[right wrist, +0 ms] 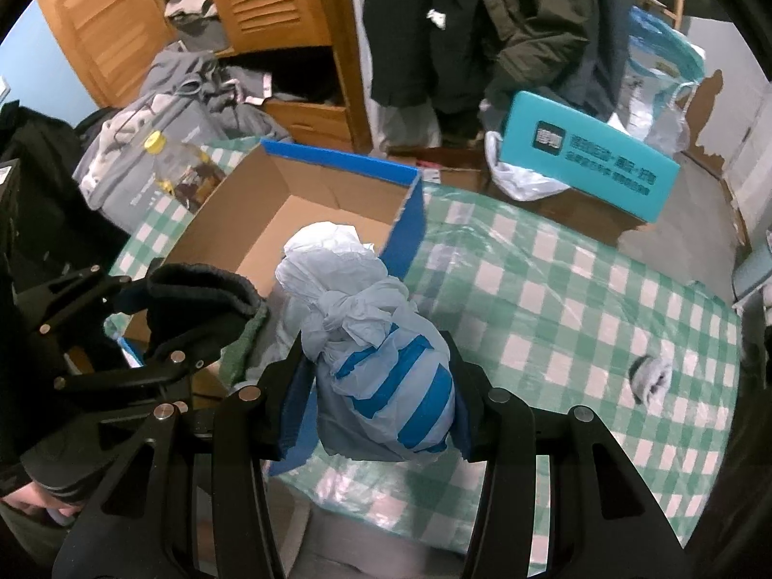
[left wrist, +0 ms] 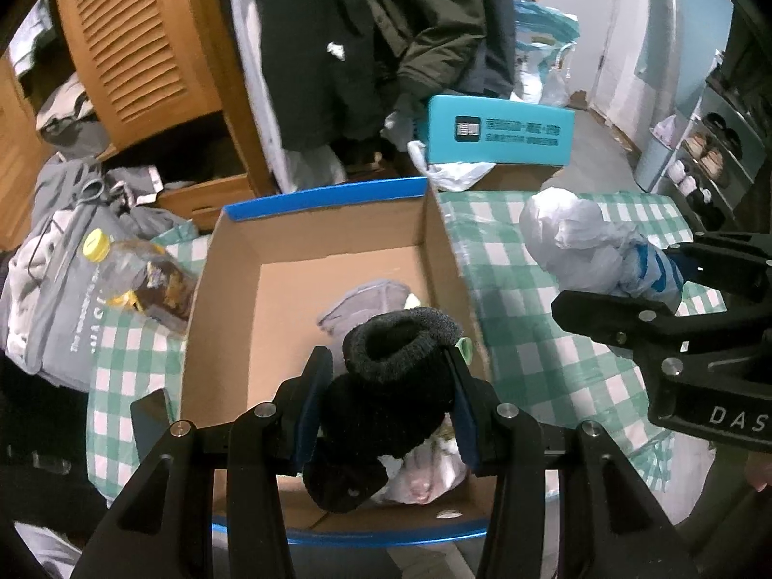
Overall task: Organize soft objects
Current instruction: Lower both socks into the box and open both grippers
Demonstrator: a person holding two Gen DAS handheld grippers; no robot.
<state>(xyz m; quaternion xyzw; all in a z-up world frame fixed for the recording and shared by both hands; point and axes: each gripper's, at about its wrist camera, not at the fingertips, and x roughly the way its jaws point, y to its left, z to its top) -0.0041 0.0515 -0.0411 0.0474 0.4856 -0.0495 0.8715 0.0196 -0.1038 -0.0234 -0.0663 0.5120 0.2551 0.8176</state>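
My left gripper (left wrist: 386, 386) is shut on a rolled black sock (left wrist: 391, 386) and holds it over the open cardboard box (left wrist: 231, 260) with a blue rim. Inside the box lie a grey cloth (left wrist: 366, 299) and a pale bundle (left wrist: 424, 477). My right gripper (right wrist: 381, 400) is shut on a white plastic bag bundle with blue stripes (right wrist: 386, 366), held above the green checked tablecloth (right wrist: 555, 299) just right of the box (right wrist: 309, 193). In the left wrist view that bundle (left wrist: 593, 251) and the right gripper (left wrist: 685, 289) show at the right. The sock (right wrist: 202, 299) shows at the left of the right wrist view.
A small grey rolled sock (right wrist: 651, 376) lies on the cloth at the right. A bottle with a yellow cap (left wrist: 130, 270) lies left of the box, next to a grey bag (left wrist: 58, 299). A teal box (left wrist: 497, 130) stands behind the table. Hanging coats and a wooden wardrobe (left wrist: 140, 48) fill the back.
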